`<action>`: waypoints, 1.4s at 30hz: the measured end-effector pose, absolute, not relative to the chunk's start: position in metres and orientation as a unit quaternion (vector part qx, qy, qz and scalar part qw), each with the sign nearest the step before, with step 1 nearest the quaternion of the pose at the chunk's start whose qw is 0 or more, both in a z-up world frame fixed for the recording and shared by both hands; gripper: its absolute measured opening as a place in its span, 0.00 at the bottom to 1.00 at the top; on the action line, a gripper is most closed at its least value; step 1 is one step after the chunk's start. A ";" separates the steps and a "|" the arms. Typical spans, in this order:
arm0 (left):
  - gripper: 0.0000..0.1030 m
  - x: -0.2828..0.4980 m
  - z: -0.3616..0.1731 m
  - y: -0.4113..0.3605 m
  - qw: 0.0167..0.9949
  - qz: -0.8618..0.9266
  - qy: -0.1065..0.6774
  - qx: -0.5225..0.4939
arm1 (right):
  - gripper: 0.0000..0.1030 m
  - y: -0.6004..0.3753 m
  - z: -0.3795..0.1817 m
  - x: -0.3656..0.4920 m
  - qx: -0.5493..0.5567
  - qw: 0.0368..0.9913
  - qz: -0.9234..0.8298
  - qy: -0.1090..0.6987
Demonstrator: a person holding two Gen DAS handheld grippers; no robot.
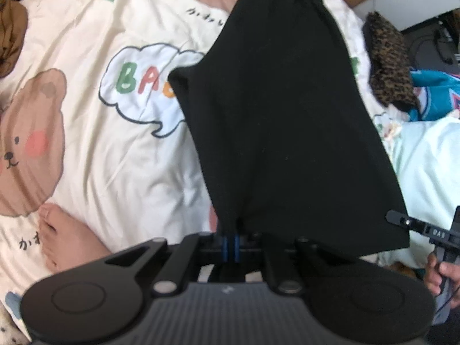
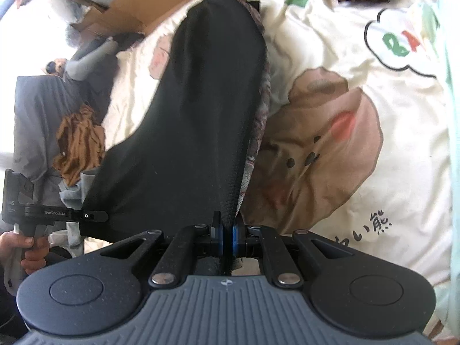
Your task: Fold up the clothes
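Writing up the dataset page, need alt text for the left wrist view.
The left gripper, jaws shut, pinches one edge of a black garment that hangs over a cream bedspread printed with cartoon bears. A bare foot rests on the bedspread at lower left, and the right gripper holds the garment's edge at the right.

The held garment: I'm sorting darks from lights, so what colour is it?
Plain black garment, clearest in the left wrist view.
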State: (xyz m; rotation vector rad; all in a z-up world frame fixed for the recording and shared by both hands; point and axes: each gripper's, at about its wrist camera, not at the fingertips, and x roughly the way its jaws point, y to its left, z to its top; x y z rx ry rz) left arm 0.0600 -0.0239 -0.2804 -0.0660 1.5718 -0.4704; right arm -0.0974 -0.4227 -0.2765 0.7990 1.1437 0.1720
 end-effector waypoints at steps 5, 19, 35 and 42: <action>0.04 0.050 -0.267 -0.041 0.686 -0.223 0.692 -0.028 | 0.04 -0.423 -0.251 -0.114 0.361 0.774 0.080 0.514; 0.04 0.001 -0.227 -0.008 0.683 -0.227 0.692 -0.057 | 0.04 -0.420 -0.230 -0.145 0.361 0.775 0.084 0.512; 0.04 0.069 -0.247 0.025 0.694 -0.175 0.671 -0.194 | 0.04 -0.449 -0.251 -0.101 0.429 0.777 0.068 0.455; 0.04 0.099 -0.266 0.012 0.695 -0.162 0.672 -0.199 | 0.04 -0.460 -0.272 -0.065 0.448 0.774 0.051 0.445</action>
